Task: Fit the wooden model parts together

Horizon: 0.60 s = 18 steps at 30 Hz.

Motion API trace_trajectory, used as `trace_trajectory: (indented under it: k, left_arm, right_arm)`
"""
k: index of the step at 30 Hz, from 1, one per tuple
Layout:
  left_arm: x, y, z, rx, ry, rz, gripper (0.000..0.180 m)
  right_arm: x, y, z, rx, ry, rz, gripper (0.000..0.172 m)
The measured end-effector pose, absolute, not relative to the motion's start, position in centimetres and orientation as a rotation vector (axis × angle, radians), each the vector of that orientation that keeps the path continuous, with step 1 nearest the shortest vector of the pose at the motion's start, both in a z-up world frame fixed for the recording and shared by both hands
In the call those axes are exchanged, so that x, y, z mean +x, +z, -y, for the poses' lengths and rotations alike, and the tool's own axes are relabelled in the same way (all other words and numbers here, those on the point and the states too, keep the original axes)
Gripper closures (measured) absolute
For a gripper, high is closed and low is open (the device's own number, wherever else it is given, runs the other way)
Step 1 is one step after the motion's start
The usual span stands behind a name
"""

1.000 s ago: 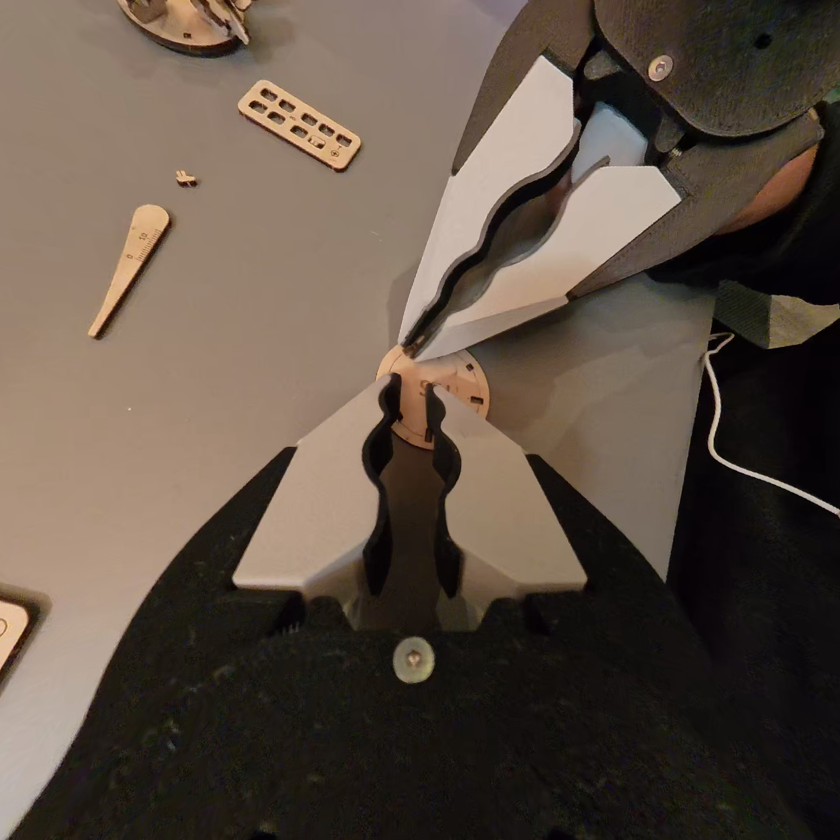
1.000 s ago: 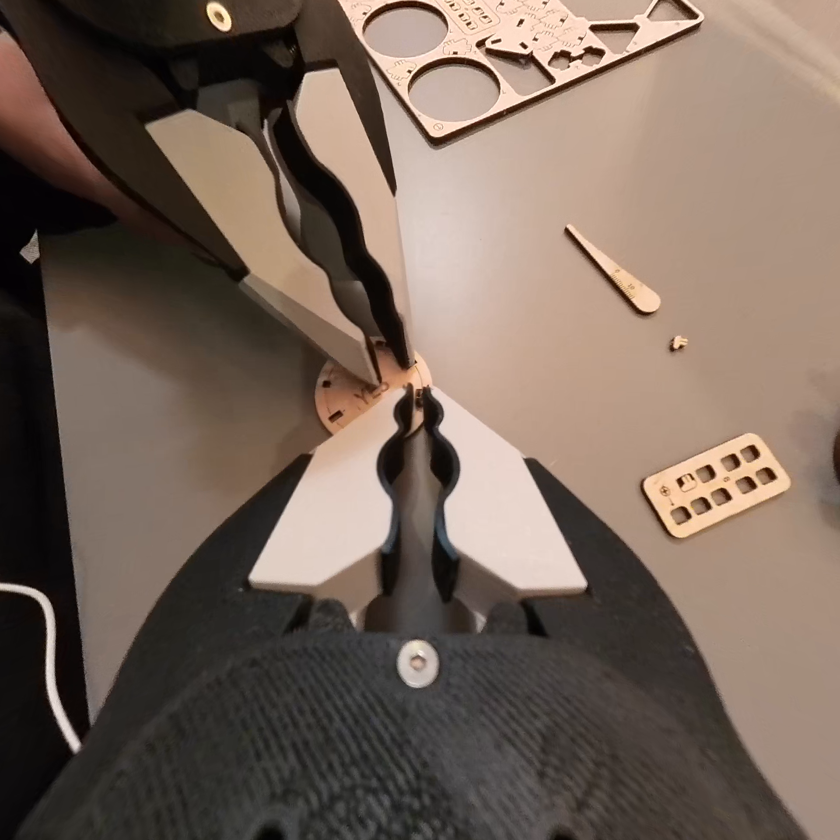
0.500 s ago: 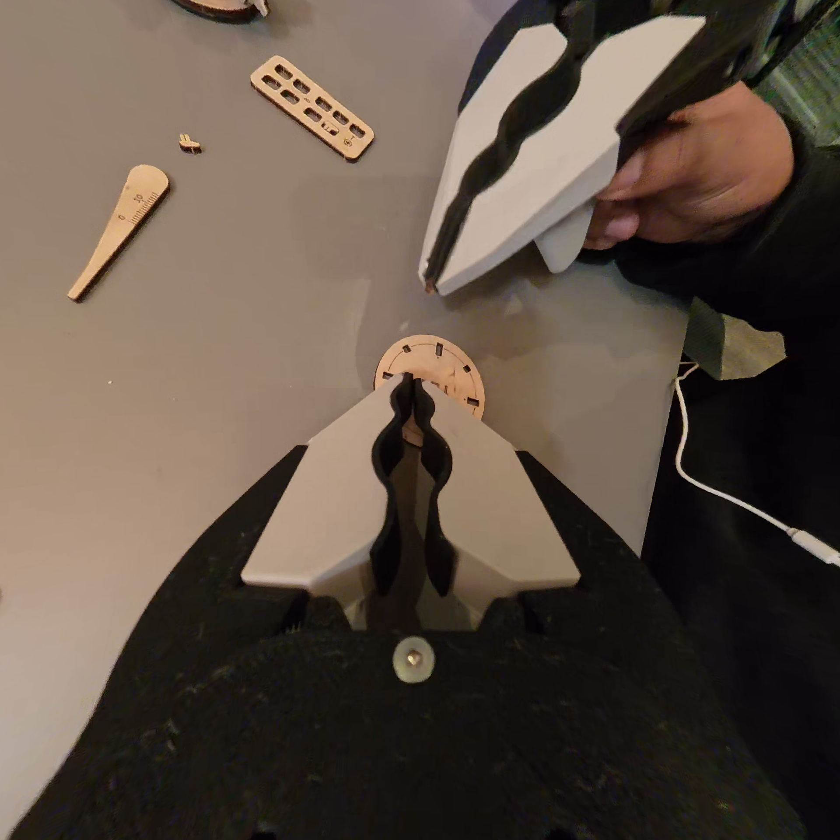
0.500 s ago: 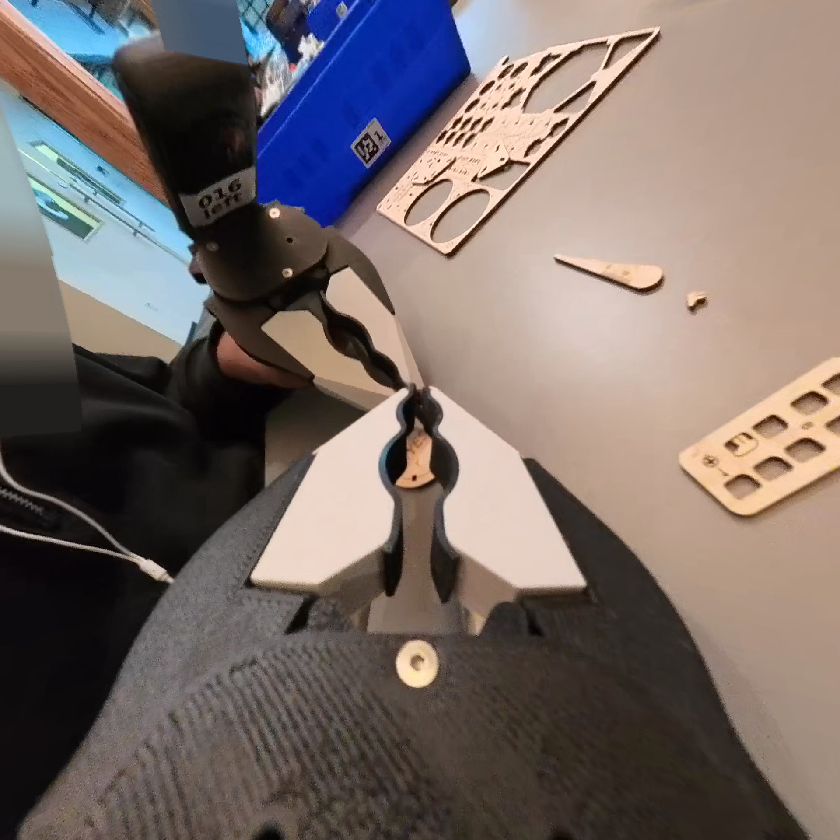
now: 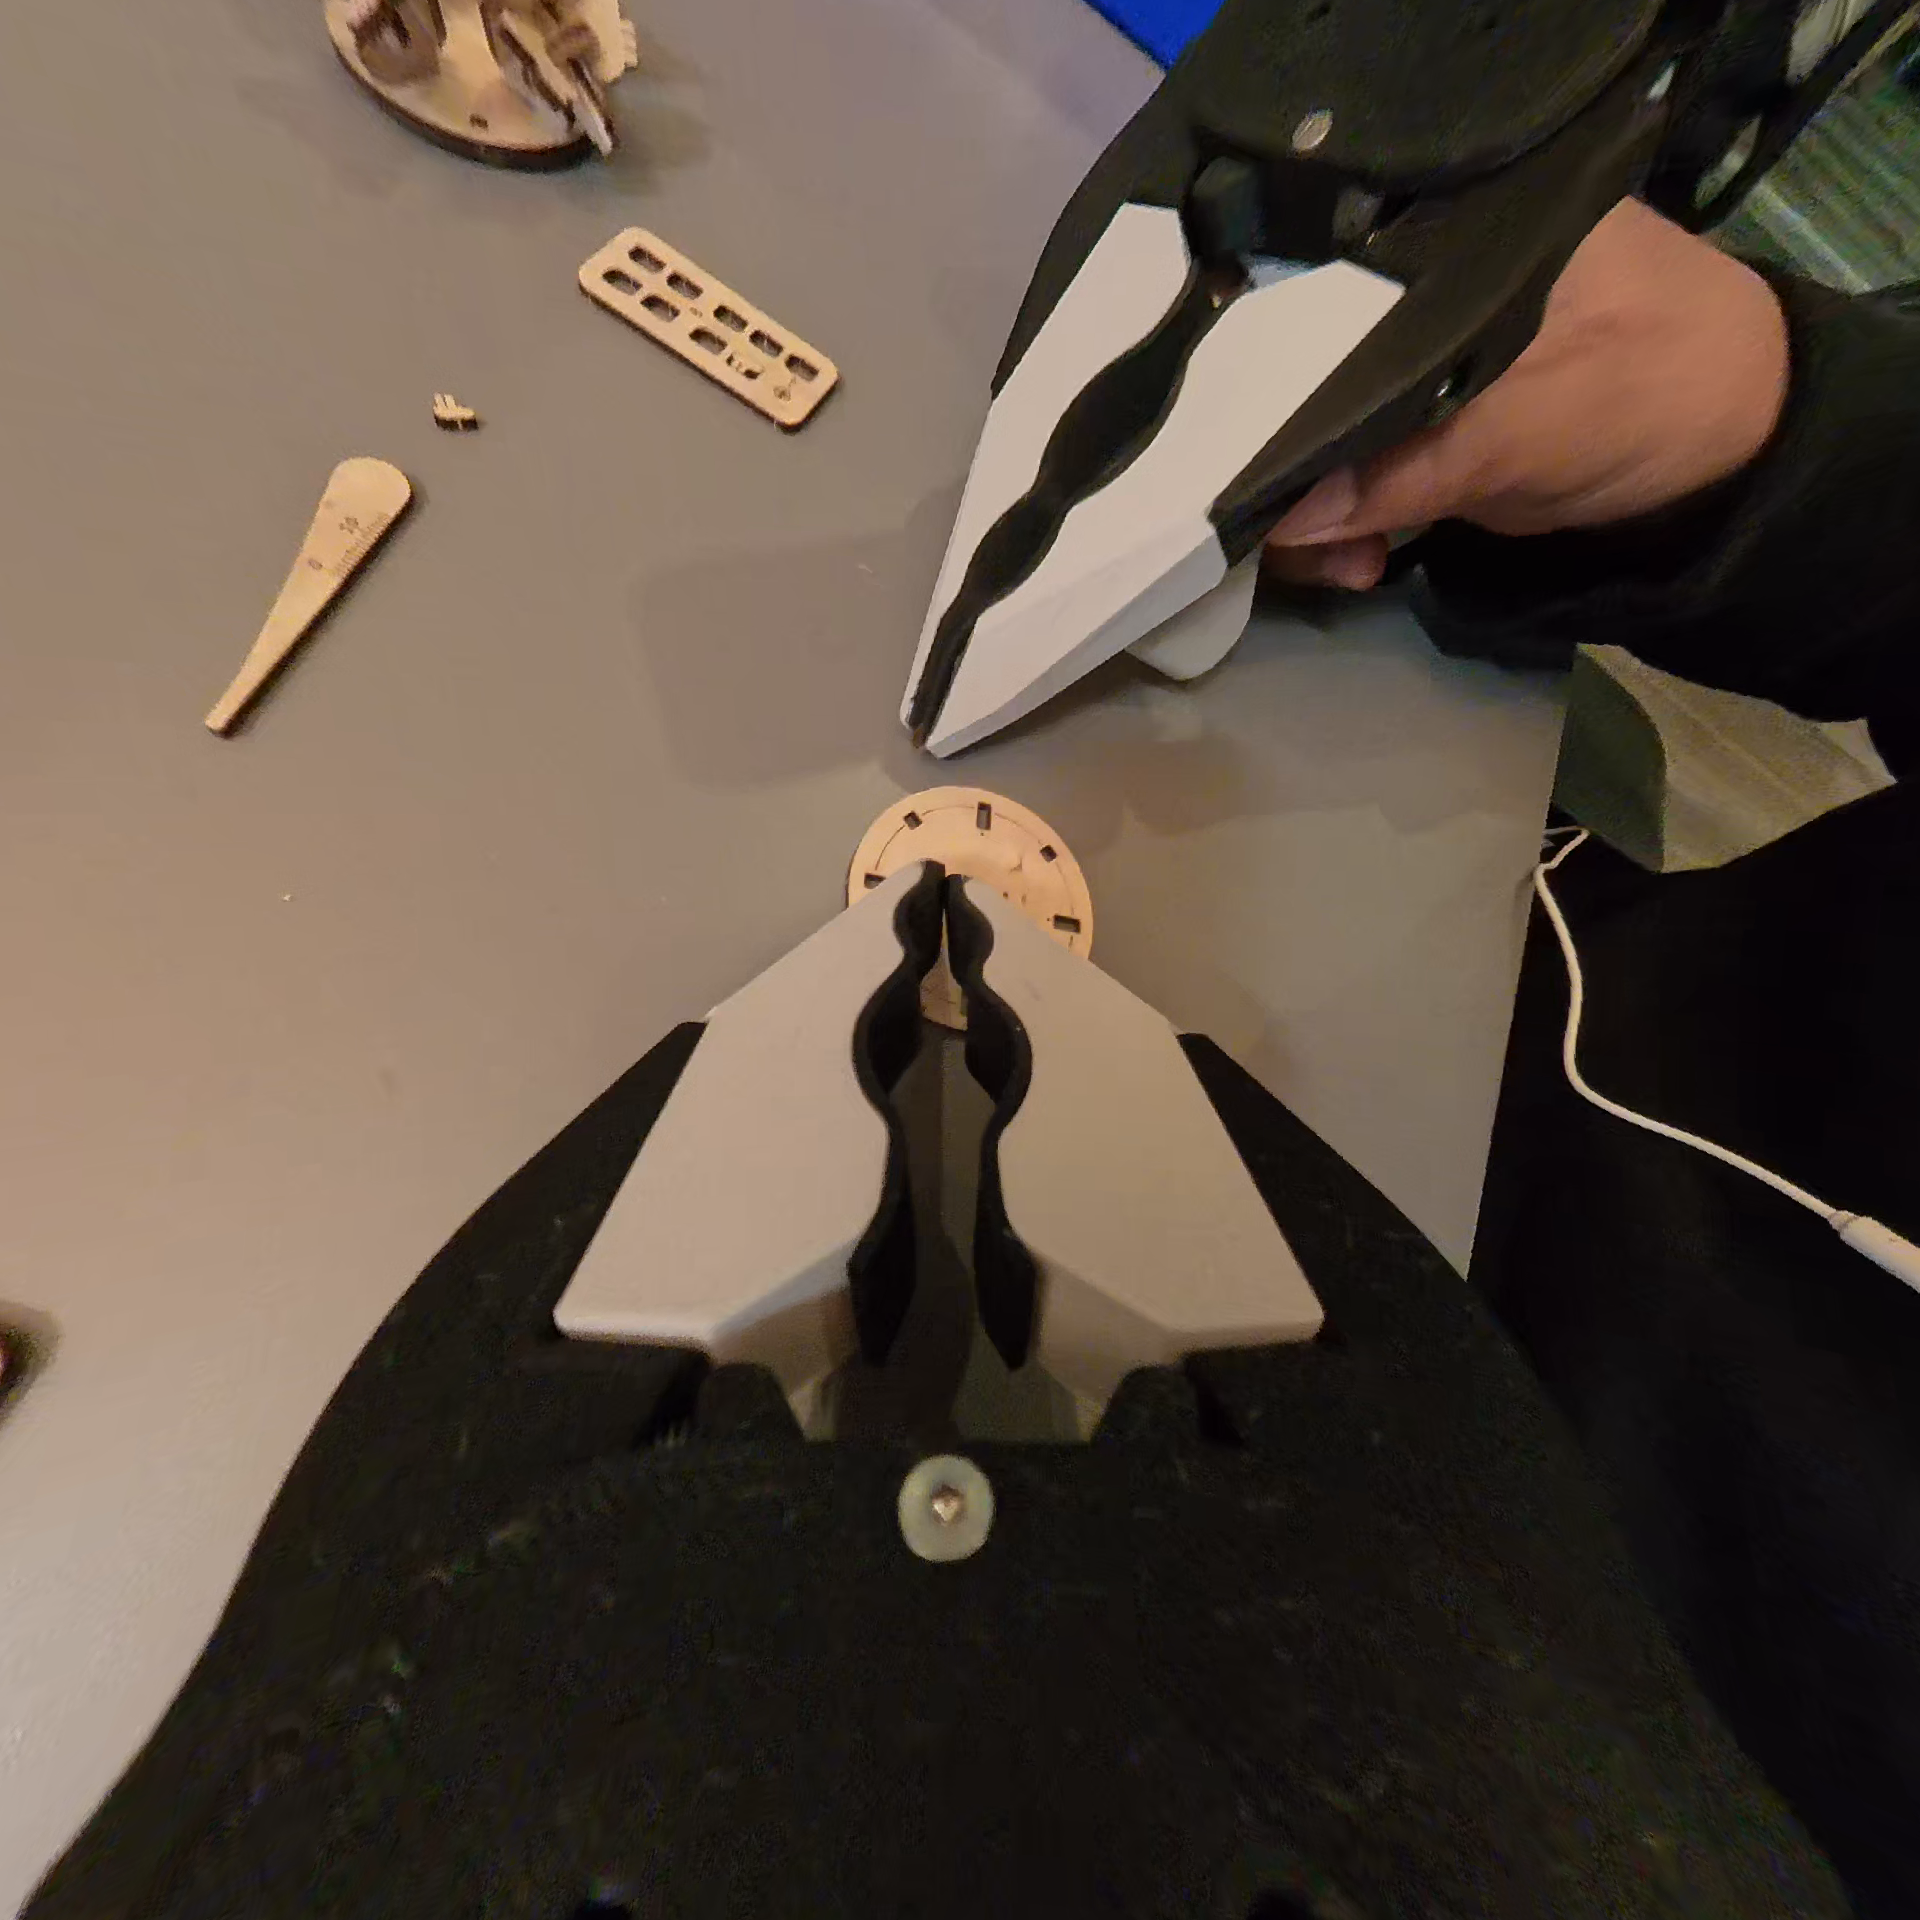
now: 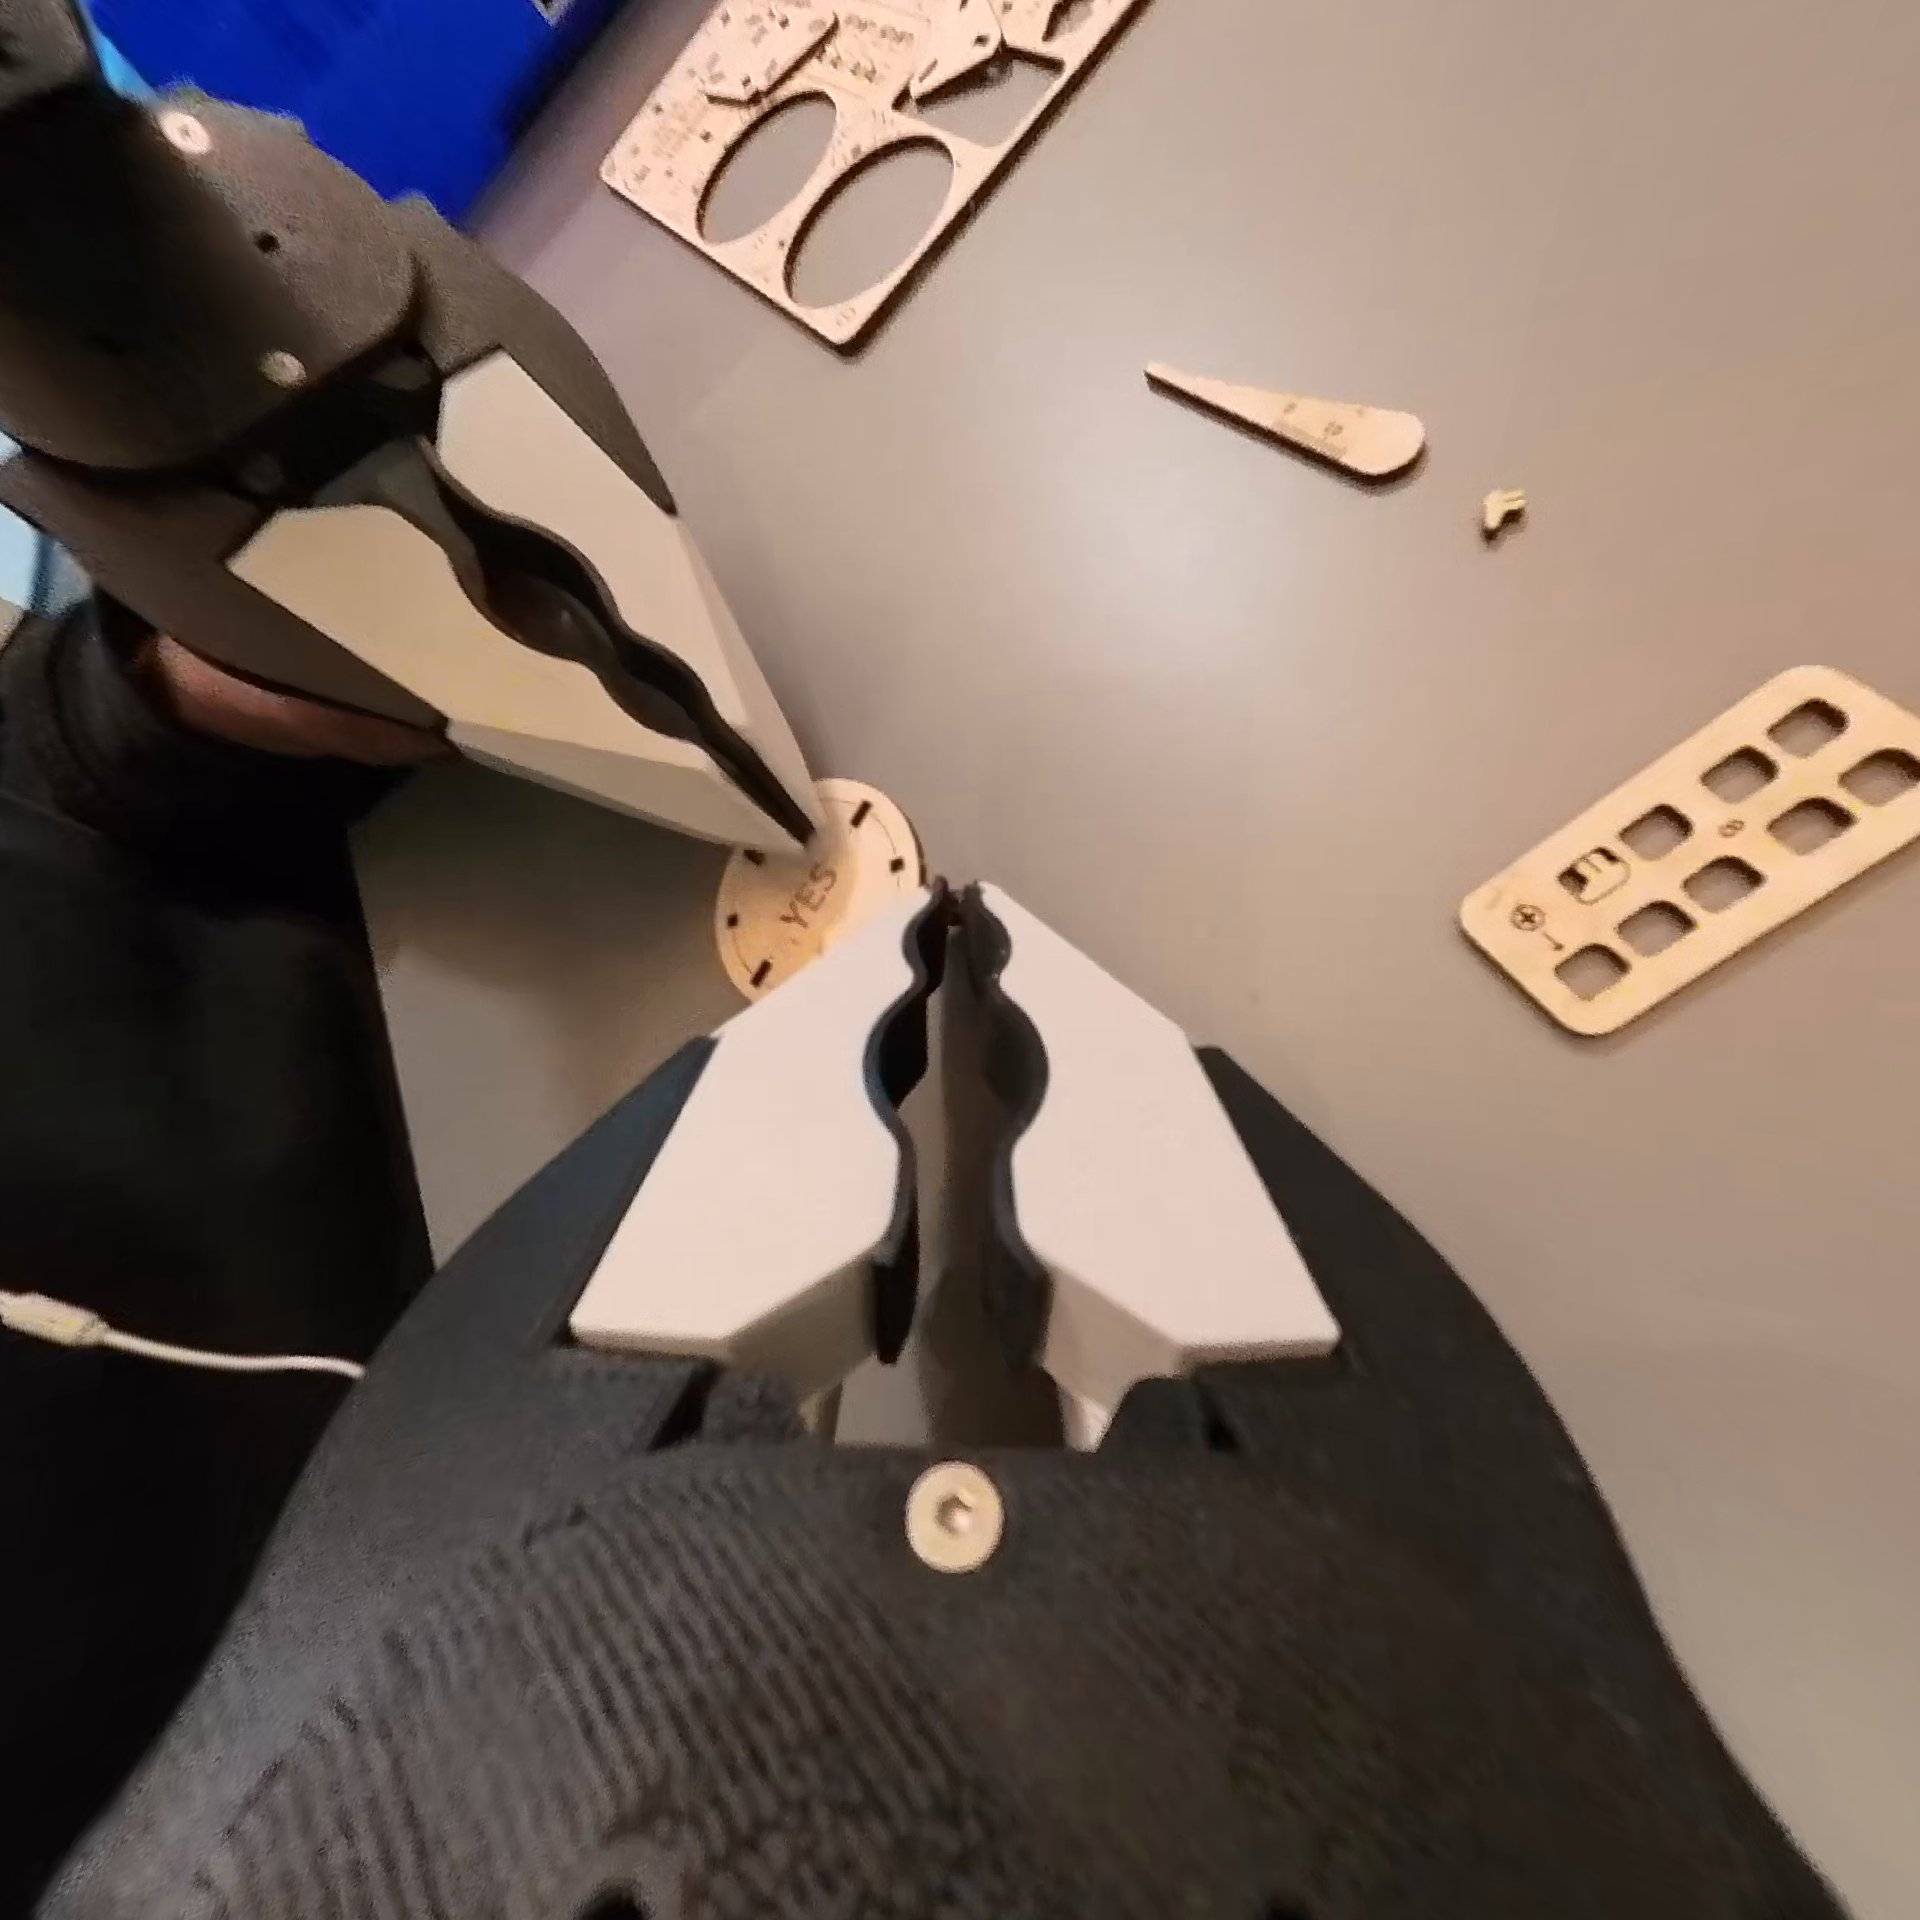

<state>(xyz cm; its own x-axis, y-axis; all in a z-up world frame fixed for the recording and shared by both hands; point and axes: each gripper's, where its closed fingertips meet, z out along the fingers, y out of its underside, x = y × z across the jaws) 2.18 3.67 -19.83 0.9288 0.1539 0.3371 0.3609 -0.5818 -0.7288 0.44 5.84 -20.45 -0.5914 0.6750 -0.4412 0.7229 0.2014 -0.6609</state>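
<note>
1. Grey tabletop (image 5: 520, 935) fills both views, with a blue bin (image 6: 343, 94) at its far edge and a white cable (image 5: 1662, 1132) hanging off the near side.
2. Close to the table's near edge lies a round wooden disc (image 5: 997, 842) with small slots around its rim.
3. The left gripper (image 5: 940, 883) has its fingers closed tip to tip. From the right wrist view its tips come down on the disc's top face, near the rim. Nothing shows between them.
4. The right gripper (image 6: 956, 894) is also closed, with its tips just beside the disc's edge and slightly off the table. Whether something tiny is pinched at the very tip, I cannot tell. A hand (image 5: 1558, 416) grips its handle.
5. The two sets of tips point toward each other across the disc and are near but not touching.
6. Farther out on the table lie a wooden strip with two rows of slots (image 5: 707, 327), a tapered wooden stick (image 5: 312, 592) and a tiny wooden piece (image 5: 454, 412) between them.
7. A wooden sheet with round cut-outs (image 6: 831, 177) lies near the bin, and a small wooden assembly on a round base (image 5: 488, 73) stands at the far edge of the left view.
</note>
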Motion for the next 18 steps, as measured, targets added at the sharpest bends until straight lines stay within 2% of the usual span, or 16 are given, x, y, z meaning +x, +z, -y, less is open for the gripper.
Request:
trace_trajectory:
  k: [7,15,18]
  left_arm:
    - [2.3,-18.2,-3.3,-2.063,-0.404,0.377,0.18]
    - [2.0,-13.9,-2.9,-1.807,-0.314,0.291,0.162]
    - [2.1,-12.4,-2.6,-1.739,-0.221,0.253,0.175]
  right_arm:
    - [0.9,-19.7,-6.1,1.388,-1.367,-2.43,0.172]
    - [0.9,-12.4,-3.3,1.296,-1.815,-1.674,0.172]
    - [1.5,-11.2,-1.8,1.234,-1.829,-1.495,0.172]
